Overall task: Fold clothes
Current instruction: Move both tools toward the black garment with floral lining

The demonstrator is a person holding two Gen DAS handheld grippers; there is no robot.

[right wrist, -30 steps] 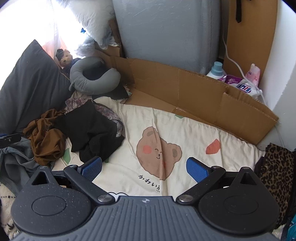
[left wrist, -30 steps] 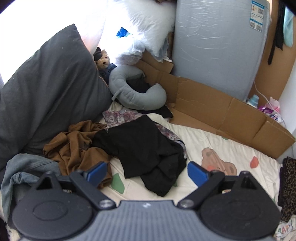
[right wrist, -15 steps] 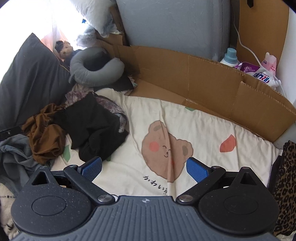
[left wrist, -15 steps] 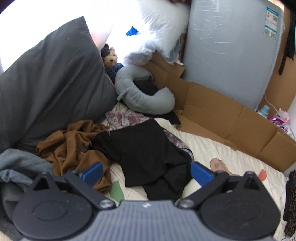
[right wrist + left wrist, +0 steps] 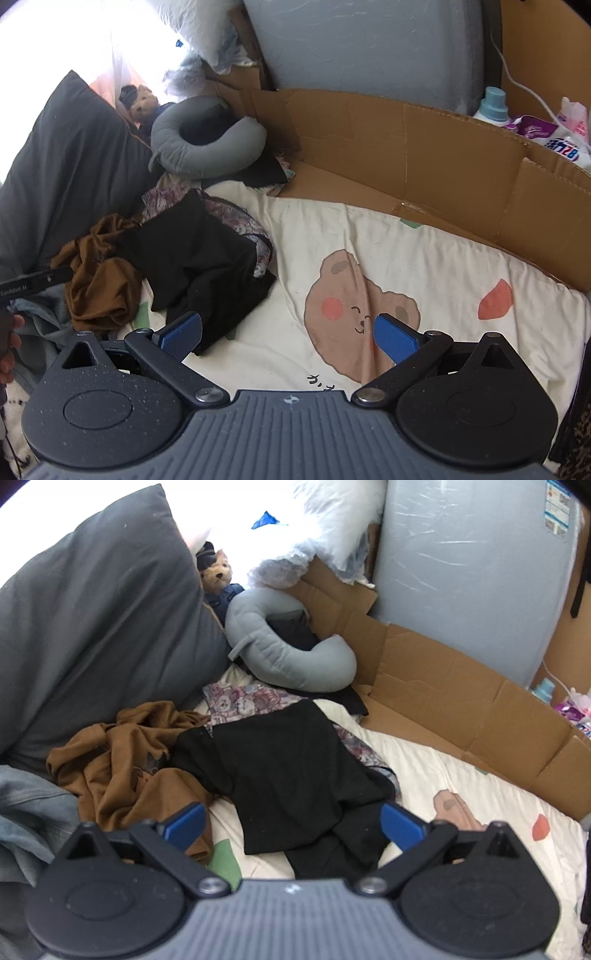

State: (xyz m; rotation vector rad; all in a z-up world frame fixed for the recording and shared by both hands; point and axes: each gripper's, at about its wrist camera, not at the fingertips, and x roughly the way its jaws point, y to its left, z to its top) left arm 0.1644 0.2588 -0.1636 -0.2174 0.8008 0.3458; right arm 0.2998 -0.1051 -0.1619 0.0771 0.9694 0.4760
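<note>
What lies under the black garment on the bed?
Under the black garment a floral patterned cloth shows at its far and right edges, on the cream bedsheet. How far the cloth extends underneath is covered.

Home bedroom, bear-print bedsheet (image 5: 424,258), dark pillow (image 5: 96,627), teddy bear (image 5: 218,579), neck pillow (image 5: 280,646), loose clothes (image 5: 288,771)
</note>
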